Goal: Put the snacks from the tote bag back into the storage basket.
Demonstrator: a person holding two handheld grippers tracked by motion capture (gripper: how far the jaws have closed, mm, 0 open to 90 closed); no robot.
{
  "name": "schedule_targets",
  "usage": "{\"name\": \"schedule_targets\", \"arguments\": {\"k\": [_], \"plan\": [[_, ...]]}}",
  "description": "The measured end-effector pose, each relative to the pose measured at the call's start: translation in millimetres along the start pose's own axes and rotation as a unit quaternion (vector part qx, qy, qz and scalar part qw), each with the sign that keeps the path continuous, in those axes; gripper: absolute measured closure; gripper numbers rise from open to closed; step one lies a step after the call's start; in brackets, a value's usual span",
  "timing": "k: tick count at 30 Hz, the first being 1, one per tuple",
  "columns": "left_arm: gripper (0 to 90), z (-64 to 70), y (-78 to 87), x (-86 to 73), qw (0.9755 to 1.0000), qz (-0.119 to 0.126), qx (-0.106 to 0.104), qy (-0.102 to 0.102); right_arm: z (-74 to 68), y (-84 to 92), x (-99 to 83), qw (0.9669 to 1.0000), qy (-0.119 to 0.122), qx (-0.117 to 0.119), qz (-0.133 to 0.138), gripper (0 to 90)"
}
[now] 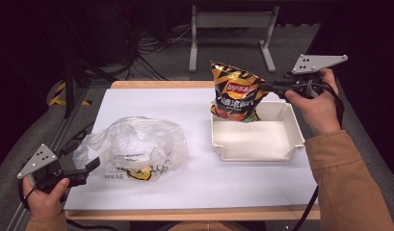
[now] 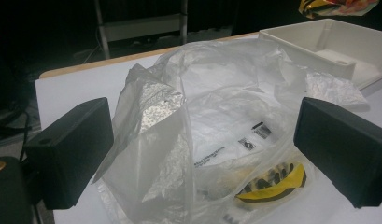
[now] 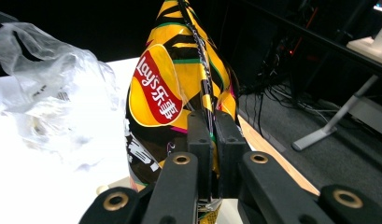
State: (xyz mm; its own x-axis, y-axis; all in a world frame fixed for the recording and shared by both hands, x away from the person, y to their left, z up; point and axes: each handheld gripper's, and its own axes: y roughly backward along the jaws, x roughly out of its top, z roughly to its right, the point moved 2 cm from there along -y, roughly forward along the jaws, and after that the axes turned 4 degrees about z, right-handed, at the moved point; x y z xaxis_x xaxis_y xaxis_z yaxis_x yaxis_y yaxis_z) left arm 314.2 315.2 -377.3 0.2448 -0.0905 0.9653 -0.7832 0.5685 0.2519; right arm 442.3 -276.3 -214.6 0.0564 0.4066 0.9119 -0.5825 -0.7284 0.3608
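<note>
High view: one chip bag (held aloft), one bin, one plastic bag

The right gripper pinches the chip bag's seam at six o'clock; a clear plastic bag lies at nine o'clock.

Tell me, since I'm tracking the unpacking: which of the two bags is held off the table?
The yellow chip bag, pinched by its edge in the right gripper over the white bin. The clear plastic bag lies on the table.
</note>
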Motion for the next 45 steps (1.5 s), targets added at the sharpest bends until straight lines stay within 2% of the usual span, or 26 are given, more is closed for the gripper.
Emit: {"name": "schedule_targets", "arguments": {"k": [9,16,25,32,41,45], "plan": [[5.4,3.2,4.1,-3.3,1.0,-0.006,0.003,-0.002,13.1,-13.8,-22.9,0.9998,-0.005,0.007,-0.019,87.2],[5.2,2.2,6.7,-5.3,0.9999,-0.006,0.009,0.001,14.9,-27.7,-38.9,0.9994,-0.004,0.018,-0.03,87.2],[5.2,-0.3,6.9,-6.1,0.9999,-0.007,0.011,0.002,15.8,-41.6,-56.3,0.9987,-0.009,0.021,-0.045,87.2],[5.2,-0.3,4.1,-6.0,0.9999,-0.008,0.008,0.003,17.8,-55.9,-76.1,0.9974,-0.02,0.034,-0.061,87.1],[5.2,0.3,3.2,-6.6,0.9999,-0.011,0.007,0.003,21.8,-65.3,-83.9,0.9962,-0.024,0.046,-0.07,87.0],[5.2,1.3,6.7,-7.4,0.9999,-0.013,0.01,0.0,24.5,-69.5,-86.5,0.9961,-0.019,0.041,-0.077,86.8]]}}
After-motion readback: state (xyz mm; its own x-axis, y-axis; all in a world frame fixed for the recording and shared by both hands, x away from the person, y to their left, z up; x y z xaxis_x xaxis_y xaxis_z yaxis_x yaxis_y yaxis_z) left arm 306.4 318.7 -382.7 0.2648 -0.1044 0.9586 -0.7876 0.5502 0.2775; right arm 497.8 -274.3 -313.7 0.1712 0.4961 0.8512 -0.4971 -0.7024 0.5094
